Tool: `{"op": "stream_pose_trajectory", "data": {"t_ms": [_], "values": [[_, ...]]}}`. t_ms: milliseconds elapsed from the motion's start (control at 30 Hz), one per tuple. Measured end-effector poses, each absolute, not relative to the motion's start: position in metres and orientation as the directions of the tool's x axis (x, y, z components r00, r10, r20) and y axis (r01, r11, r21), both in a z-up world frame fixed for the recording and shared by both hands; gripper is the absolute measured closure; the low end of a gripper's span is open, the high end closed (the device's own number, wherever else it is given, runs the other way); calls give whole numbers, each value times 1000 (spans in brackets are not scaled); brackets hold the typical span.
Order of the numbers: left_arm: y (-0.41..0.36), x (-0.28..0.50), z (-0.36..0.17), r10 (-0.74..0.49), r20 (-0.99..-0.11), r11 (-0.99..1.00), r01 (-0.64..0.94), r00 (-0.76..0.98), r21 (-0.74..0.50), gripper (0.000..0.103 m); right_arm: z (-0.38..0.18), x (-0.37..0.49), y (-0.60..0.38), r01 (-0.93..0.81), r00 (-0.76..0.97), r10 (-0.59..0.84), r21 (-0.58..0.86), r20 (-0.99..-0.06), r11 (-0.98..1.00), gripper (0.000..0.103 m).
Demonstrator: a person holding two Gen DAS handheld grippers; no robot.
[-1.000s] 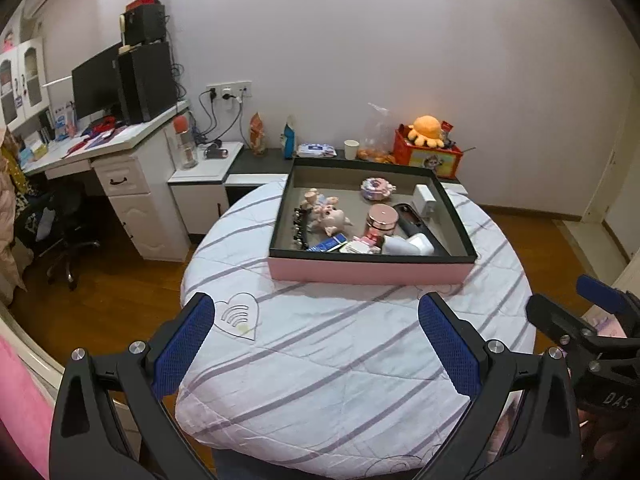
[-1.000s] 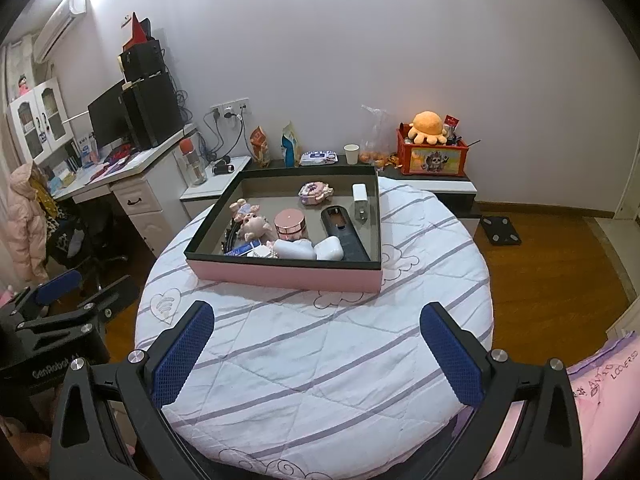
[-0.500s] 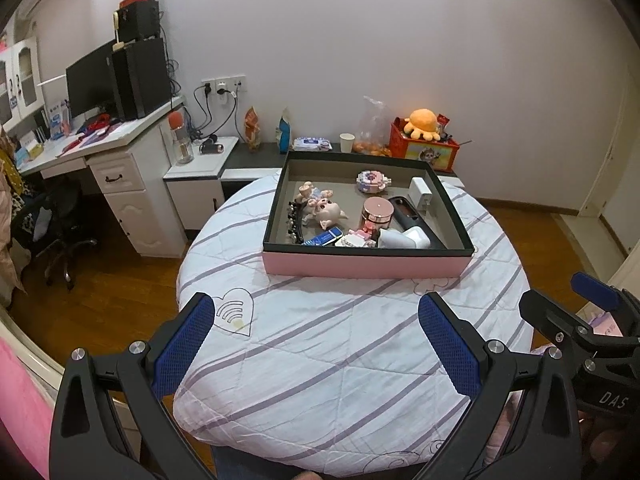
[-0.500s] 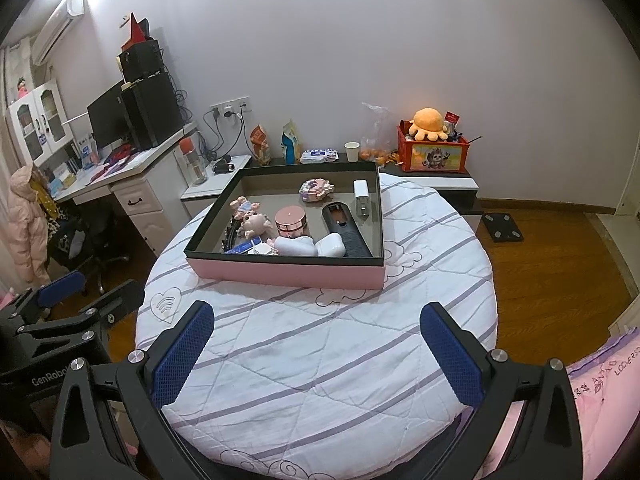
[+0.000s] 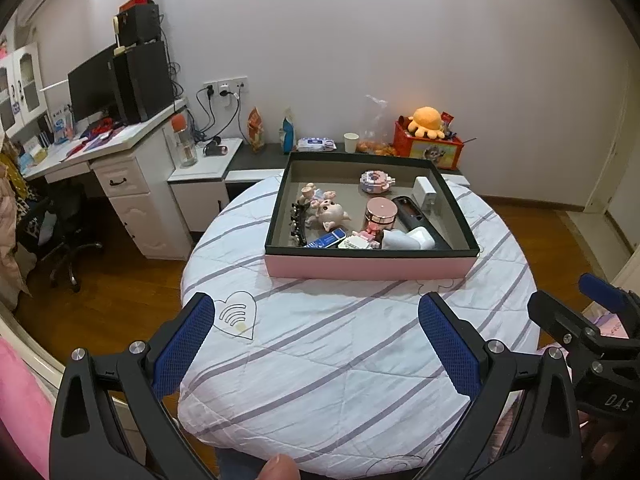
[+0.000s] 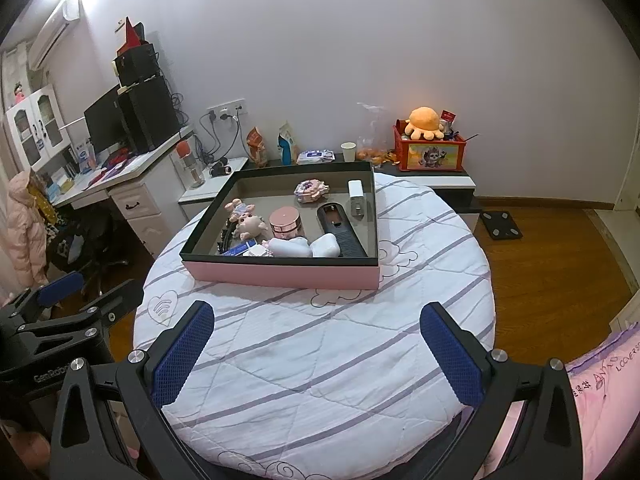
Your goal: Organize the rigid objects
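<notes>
Both my left gripper (image 5: pixel 316 344) and right gripper (image 6: pixel 316 350) hang spread and empty; the box (image 6: pixel 280 274) at 12 o'clock looks crowded, so I could knock neighbours.

Two wrist cameras looked across the round table (image 5: pixel 320 360) from its near edge.

The left view sat low behind its own open fingers (image 5: pixel 184 344), facing the far wall, with the box (image 5: pixel 370 266) well ahead and near centre; the right gripper (image 5: pixel 576 308) showed at its right edge. The right view looked from further right, the box (image 6: pixel 280 274) left of centre and the left gripper (image 6: pixel 88 292) at its left edge. Both shared table, box, desk (image 5: pixel 120 144) and wall.
</notes>
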State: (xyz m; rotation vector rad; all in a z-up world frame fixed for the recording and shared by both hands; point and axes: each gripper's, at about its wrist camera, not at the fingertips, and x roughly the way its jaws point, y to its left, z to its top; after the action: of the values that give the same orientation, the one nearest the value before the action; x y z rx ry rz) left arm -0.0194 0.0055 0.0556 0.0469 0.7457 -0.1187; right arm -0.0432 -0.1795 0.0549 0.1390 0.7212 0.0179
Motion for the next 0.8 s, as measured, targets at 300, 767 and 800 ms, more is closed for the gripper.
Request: {"op": "stream_pose_trajectory", "data": {"t_ms": [300,767,800], "values": [[5,-20,57,-102,-671,991,136,734,-2,0,55,-43,-181,32,751,66,137,-657,990,0],[2,-17,55,-82,-673,989,141,735,34,0,55,-42,-182,32,751,66,136,-657,990,0],[1,-16,55,-88,-676,989,145,732,29,0,55,-43,-181,31,751,67,136,-657,990,0]]}}
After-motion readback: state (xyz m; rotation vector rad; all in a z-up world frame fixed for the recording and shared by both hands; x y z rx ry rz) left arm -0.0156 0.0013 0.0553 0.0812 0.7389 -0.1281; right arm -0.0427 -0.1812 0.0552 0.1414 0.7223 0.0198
